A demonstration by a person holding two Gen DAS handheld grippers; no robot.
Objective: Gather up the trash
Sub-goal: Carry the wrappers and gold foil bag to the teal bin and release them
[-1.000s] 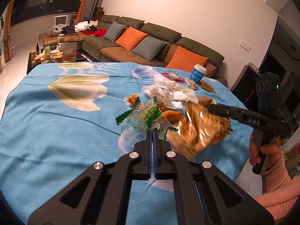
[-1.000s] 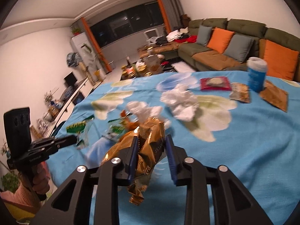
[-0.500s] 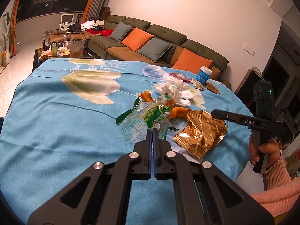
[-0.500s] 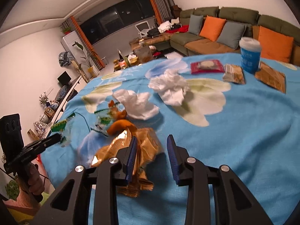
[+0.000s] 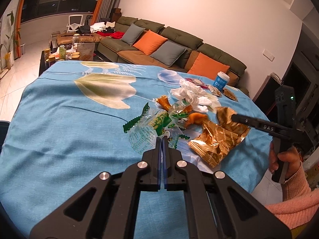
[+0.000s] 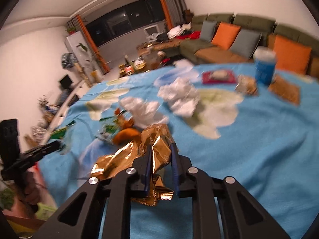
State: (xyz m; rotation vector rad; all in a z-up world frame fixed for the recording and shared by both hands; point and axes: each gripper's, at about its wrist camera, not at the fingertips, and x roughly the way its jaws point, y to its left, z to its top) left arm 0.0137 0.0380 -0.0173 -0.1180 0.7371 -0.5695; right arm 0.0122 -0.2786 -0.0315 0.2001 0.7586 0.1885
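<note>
Blue cloth [image 5: 59,131]: left tongs [image 5: 161,139] pinch clear crinkly wrapper [image 5: 147,131]; right tongs [image 6: 161,149], closing, squeeze crumpled gold foil bag [image 6: 157,139].

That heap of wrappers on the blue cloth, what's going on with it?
A person is clearing litter from a table under a blue cloth, holding a two-finger grabber in each hand. The left gripper is shut on a clear green-printed wrapper. The right gripper has just been closing, with a crumpled gold foil bag between its jaws. Crumpled tissues, a blue paper cup and some small packets lie farther back, uncollected.
</note>
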